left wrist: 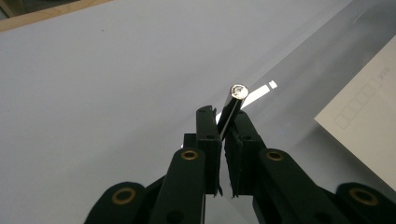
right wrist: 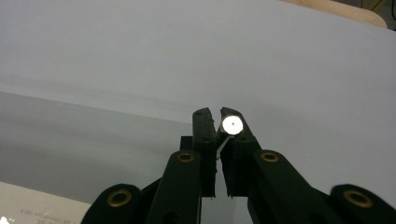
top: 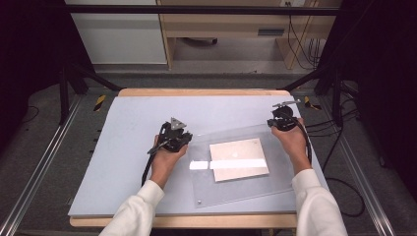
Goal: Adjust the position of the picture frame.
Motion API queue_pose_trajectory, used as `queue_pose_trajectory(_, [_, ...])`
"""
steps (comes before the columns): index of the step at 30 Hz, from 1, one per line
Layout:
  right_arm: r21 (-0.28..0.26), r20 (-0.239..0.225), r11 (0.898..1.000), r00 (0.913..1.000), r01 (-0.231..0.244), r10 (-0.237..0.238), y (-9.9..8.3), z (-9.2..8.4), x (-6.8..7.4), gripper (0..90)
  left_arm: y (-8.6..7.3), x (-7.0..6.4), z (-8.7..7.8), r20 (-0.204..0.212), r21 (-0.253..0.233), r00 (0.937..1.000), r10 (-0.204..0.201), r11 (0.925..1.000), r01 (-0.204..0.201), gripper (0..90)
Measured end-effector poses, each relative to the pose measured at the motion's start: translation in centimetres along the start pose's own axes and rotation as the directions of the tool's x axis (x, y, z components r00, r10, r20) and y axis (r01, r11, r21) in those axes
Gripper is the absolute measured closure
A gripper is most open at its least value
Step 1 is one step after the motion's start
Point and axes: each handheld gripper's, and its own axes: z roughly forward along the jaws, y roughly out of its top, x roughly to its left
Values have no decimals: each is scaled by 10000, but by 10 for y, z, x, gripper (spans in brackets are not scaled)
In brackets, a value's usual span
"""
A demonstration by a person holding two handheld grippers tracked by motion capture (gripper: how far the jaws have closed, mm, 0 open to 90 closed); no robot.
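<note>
A clear plastic plate (top: 275,172) lies on the grey table mat (top: 133,128), with a beige card (top: 239,160) under it. My left gripper (top: 183,138) is shut on the plate's far left corner. In the left gripper view the jaws (left wrist: 224,114) pinch the plate's edge just below a shiny screw head (left wrist: 239,90). My right gripper (top: 278,123) is shut on the far right corner. In the right gripper view its jaws (right wrist: 217,115) close on the plate beside another bright screw head (right wrist: 232,124). The card's printed corner (left wrist: 369,126) shows through the plate.
A bright strip of reflected light (top: 228,163) crosses the plate. A small screw (top: 198,201) sits in its near left corner. The wooden table edge (top: 201,92) runs along the back, and metal rails (top: 39,162) flank the table. Cables (top: 339,196) trail at the right.
</note>
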Motion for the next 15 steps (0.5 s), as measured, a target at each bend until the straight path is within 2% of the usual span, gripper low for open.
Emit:
queue_pose_trajectory(2, [-69,27,9999,9999,107,-106,4,-7,5,851,0,3,-6,-8,-48,10000,-90,9999,90,836])
queue_pose_trajectory(6, [-99,51,9992,9993,375,-375,11,-19,17,851,1,10,-18,-68,-48,10000,-24,10000,24,835])
queue_pose_trajectory(15, [50,-194,9987,9985,509,-508,22,-27,42,851,6,32,-45,-109,-35,9999,-127,9999,127,831])
